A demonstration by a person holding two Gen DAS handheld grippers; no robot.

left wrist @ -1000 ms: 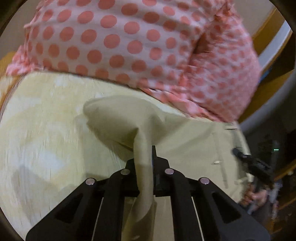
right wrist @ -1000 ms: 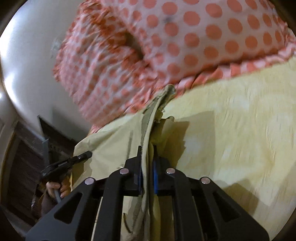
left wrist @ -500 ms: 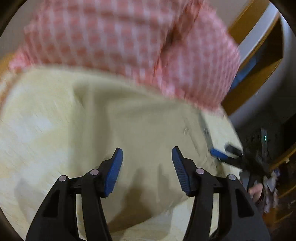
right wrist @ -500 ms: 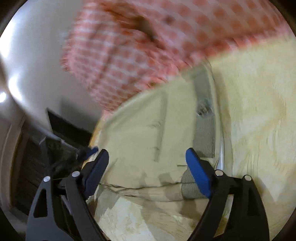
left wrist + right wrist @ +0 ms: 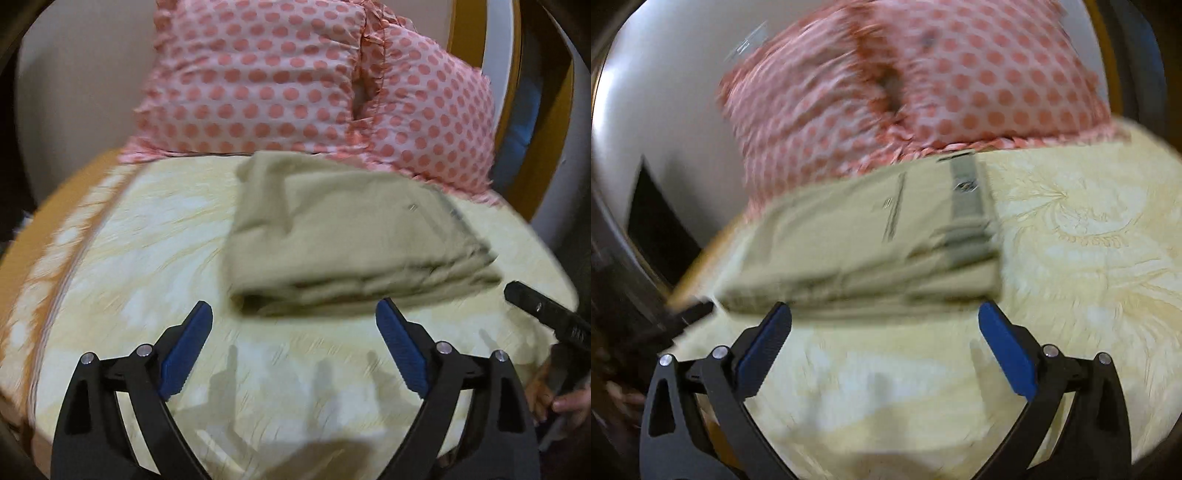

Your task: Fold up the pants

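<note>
The khaki pants [image 5: 343, 232] lie folded in a thick stack on the pale yellow bedspread [image 5: 147, 236], just in front of the pillows. My left gripper [image 5: 293, 321] is open and empty, a short way back from the stack's near edge. In the right wrist view the same pants [image 5: 871, 236] show their grey waistband on top at the right end. My right gripper [image 5: 884, 321] is open and empty, just short of the stack. The right gripper's black tip [image 5: 543, 310] shows at the right edge of the left wrist view.
Two pink pillows with red dots [image 5: 303, 92] lean against the wall behind the pants. The bed's orange edge [image 5: 48, 221] runs along the left. A wooden frame [image 5: 546, 122] stands at the back right. A dark opening [image 5: 650, 221] lies off the bed's left side.
Both grippers let go of the pants fabric, opened wide and drew back. The pants now lie folded flat on the bed.
</note>
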